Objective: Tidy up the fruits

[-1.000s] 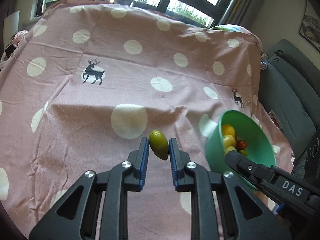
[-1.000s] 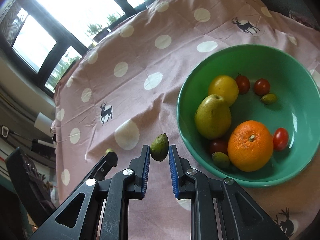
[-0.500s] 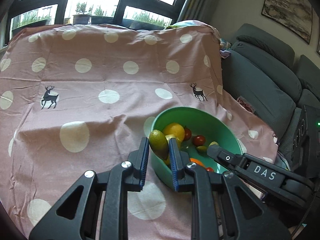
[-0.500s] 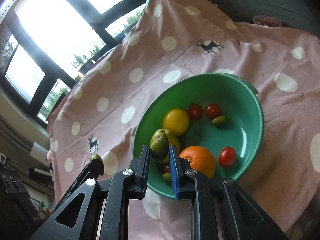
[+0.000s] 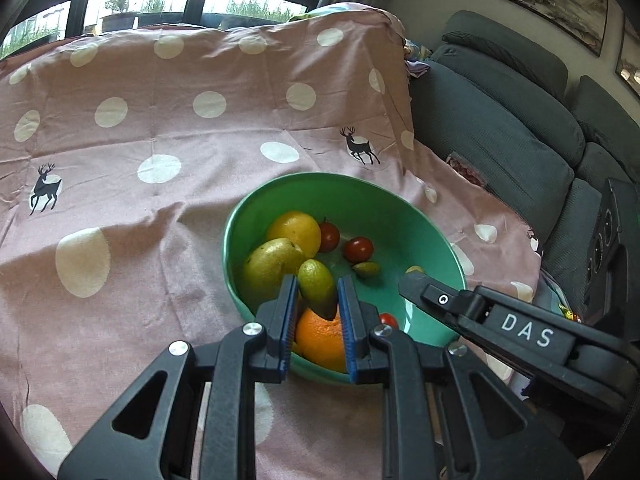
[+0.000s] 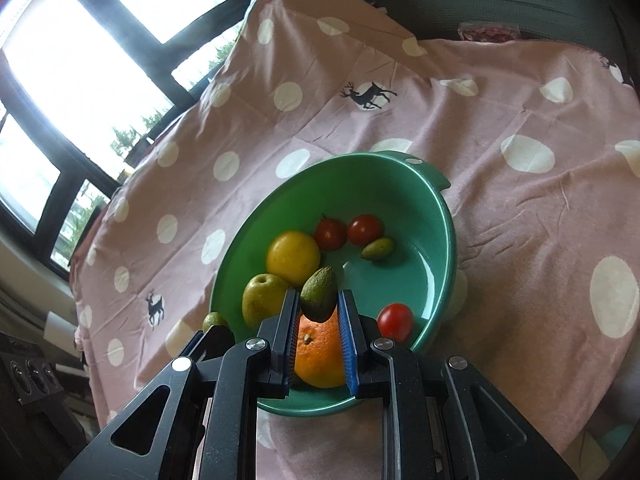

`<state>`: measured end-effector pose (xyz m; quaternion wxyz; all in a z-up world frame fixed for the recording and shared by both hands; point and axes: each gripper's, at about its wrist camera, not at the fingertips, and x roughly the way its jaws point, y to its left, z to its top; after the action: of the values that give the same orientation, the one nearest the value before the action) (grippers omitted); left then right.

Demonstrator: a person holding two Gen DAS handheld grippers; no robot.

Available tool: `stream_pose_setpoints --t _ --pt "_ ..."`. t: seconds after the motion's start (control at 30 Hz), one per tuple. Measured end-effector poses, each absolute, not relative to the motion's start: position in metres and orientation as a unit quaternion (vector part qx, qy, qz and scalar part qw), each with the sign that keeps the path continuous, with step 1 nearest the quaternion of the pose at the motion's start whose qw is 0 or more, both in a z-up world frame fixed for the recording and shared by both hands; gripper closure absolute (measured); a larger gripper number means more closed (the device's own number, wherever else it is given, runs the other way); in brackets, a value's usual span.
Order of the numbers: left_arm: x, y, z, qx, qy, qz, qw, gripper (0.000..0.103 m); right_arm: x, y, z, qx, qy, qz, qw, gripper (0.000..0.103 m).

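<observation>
Right wrist alone shows bowl's (image 6: 434,200) handle tab (image 6: 416,163)

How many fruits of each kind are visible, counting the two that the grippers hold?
Small red round tomatoes: 3
Small green oval fruits: 3
Large yellow round fruit: 1
Yellow-green pear: 1
Round orange citrus: 1
Total: 9

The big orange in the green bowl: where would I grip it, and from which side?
Judging by its round shape, grip the big orange across its widest middle, coming straight down: the green plastic bowl wall sits close on the near side, and the yellow-green pear crowds its left.
</observation>
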<state>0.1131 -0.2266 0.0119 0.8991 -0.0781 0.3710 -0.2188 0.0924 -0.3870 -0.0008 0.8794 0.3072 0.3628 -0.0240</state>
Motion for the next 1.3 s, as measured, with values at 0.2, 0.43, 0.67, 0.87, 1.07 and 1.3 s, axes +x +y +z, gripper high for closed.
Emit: stream_pose_setpoints --t 0.2,0.43,0.67,0.87,1.07,1.3 --pt "0.117 -0.235 0.007 -0.072 0.382 -0.226 0.893 0.083 0.093 -0.392 -0.004 0.299 0.37 -0.047 0.878 0.082" --pt "0.117 -0.238 0.007 -0.064 0.381 -0.218 0.896 0.06 0.094 -0.395 -0.006 0.298 0.373 -0.056 0.877 0.082" --pt "0.109 -0.228 0.017 -0.054 0.364 -0.186 0.911 0.017 0.087 -0.401 -0.001 0.301 0.364 -0.063 0.879 0.071" --pt "0.106 -0.214 0.028 -0.065 0.363 -0.17 0.914 0.001 0.079 -0.401 0.008 0.308 0.347 -0.053 0.885 0.04" --pt "0.1 -0.208 0.034 -0.062 0.355 -0.164 0.918 0.001 0.076 -0.393 0.016 0.293 0.34 -0.052 0.892 0.032" --pt "0.097 -0.206 0.035 -0.066 0.357 -0.163 0.918 0.001 0.075 -0.392 0.02 0.287 0.338 -0.055 0.895 0.026"
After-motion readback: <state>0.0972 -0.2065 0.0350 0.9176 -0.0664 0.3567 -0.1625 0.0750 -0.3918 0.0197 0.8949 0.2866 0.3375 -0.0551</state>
